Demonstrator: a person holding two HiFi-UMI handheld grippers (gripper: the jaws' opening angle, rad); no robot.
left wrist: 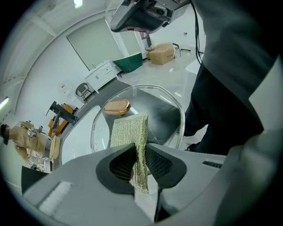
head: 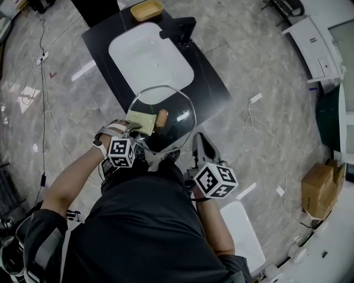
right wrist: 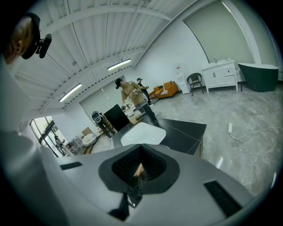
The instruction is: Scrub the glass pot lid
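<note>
Overhead, the glass pot lid shows as a round, clear disc with a thin bright rim and an oval, copper-brown knob at its middle. It is held up in the air in front of the person, over the near edge of a glossy black table whose smooth white sink basin has rounded corners. A coarse, woven yellow-green scrub pad, roughly rectangular, lies flat against the glass just beside the knob on the person's left.

The left hand-held gripper reaches the lid from the near left edge. In its own view, the left hand-held gripper has its ribbed dark jaws pressed together on the scrub pad; one end of the pad hangs down between them and the rest spreads forward onto the lid, close to the knob.

The right hand-held gripper meets the lid at its near right rim. Its own view shows the right hand-held gripper with its jaws clamped on the thin rim, the glass seen edge-on with a copper-toned sliver between the pads and the sink basin beyond.

At the far end of the table stand a black faucet and a shallow tan tray, well apart from the lid
</note>
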